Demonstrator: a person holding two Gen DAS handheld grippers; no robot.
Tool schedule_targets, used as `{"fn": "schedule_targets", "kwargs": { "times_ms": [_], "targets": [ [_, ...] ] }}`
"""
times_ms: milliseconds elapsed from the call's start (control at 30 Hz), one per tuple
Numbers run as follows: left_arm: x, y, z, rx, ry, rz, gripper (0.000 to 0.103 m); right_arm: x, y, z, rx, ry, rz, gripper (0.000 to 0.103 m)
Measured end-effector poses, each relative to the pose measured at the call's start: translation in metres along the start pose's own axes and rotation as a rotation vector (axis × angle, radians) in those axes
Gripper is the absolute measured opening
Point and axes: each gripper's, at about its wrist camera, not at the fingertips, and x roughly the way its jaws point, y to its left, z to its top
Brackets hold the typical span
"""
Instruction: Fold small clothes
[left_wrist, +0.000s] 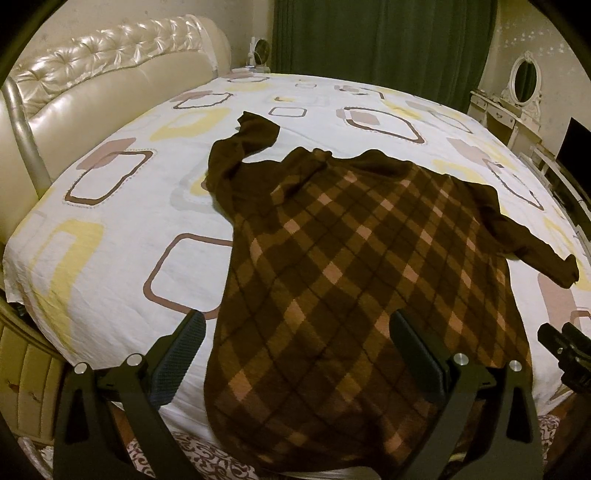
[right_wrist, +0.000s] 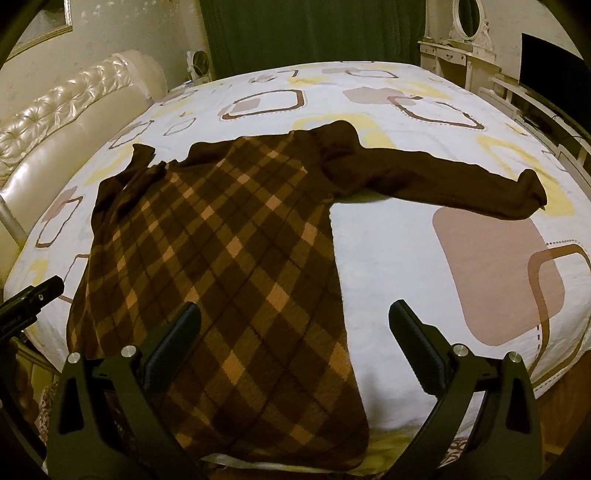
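Bedsheet (left_wrist: 110, 258) bears brown checked sweater (left_wrist: 351, 258); left hand-held gripper (left_wrist: 295, 350) and right hand-held gripper (right_wrist: 295, 339) spread wide over hem

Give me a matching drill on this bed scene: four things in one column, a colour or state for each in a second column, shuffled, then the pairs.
Things:
1. sweater
2. curtain
3. headboard
4. left tool

Colour or state:
A. dark green
B. open, holding nothing
C. brown with a diamond check
D. cream, tufted and glossy

Pairs: 1-C, 2-A, 3-D, 4-B
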Motion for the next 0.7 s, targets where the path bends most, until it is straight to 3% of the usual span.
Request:
{"fn": "schedule_targets", "kwargs": {
  "times_ms": [467, 600, 700],
  "targets": [
    [0.007, 0.002, -0.003, -0.012, 0.023, -0.016, 0.099, 0.010, -0.028, 0.007, 0.076, 0.056, 0.043, 0.101],
    [0.010, 0.002, -0.004, -0.007, 0.024, -0.008, 0.099, 0.001, -0.062, 0.027, 0.148, 0.014, 0.033, 0.101],
    [0.013, 0.003, -0.003, -0.010, 0.029, -0.010, 0.099, -0.014, -0.109, 0.047, 0.251, -0.051, 0.009, 0.101]
  ]
}}
